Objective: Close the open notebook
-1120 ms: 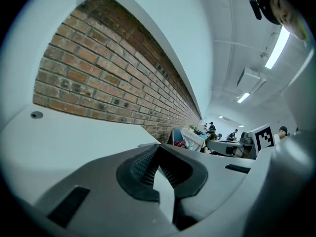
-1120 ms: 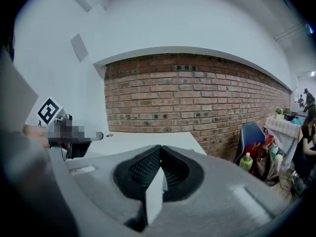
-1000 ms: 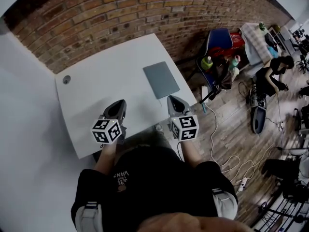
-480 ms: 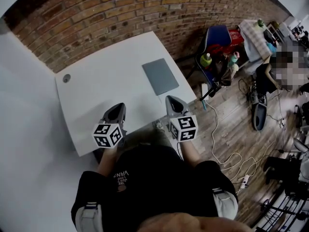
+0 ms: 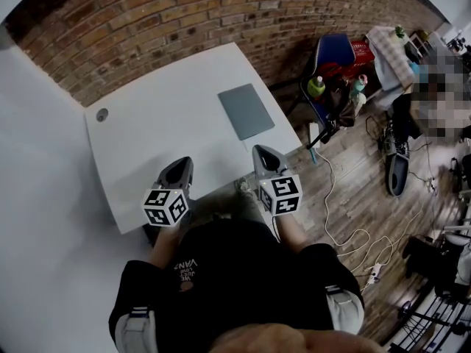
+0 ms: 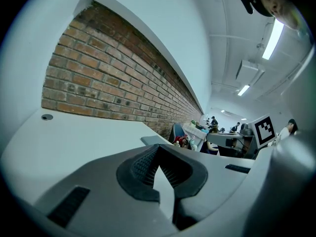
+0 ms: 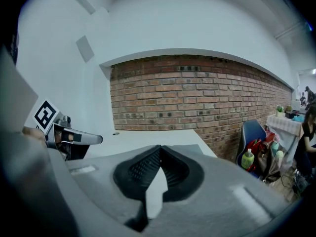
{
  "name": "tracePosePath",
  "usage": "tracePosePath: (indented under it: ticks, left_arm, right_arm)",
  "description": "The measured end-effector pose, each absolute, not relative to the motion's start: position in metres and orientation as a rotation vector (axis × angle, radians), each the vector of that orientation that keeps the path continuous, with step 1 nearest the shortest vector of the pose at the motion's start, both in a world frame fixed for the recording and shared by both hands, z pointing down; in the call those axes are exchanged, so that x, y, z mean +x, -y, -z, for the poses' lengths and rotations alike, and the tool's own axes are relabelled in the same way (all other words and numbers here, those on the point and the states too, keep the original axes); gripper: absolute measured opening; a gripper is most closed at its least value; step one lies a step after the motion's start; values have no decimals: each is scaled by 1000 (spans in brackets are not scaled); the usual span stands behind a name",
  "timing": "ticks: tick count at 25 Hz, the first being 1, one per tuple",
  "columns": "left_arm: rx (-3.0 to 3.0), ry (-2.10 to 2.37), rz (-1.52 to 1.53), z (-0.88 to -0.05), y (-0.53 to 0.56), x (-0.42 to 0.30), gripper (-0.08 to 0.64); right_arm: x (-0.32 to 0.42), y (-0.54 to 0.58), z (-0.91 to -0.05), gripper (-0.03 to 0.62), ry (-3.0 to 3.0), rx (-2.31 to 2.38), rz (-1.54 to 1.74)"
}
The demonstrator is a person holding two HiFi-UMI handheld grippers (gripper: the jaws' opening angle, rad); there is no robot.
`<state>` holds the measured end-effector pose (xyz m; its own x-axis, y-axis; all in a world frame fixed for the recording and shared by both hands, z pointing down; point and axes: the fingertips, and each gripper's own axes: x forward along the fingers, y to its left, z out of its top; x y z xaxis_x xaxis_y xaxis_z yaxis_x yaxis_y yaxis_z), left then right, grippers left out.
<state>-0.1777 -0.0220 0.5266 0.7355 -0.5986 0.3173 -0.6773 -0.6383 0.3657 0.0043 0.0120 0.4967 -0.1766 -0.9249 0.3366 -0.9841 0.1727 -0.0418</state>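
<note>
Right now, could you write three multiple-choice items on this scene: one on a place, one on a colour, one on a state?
1. Where on the table lies the notebook? A: near left corner. B: right side, ahead of the right gripper. C: centre.
2. Its cover is: A: grey. B: red. C: yellow.
3. The left gripper is: A: wide open. B: shut on the notebook. C: shut, empty.
Answers: 1 B, seen in the head view. 2 A, plain grey cover. 3 C, its pads meet with nothing between.
</note>
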Motion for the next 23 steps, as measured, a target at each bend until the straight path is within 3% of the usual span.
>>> tracePosePath:
  ticks: [23]
  left_arm:
    - [2476,963,-224,-523,35,-176,8]
  right_arm:
    - [3,-3,-499,-4,2203,1844,-381]
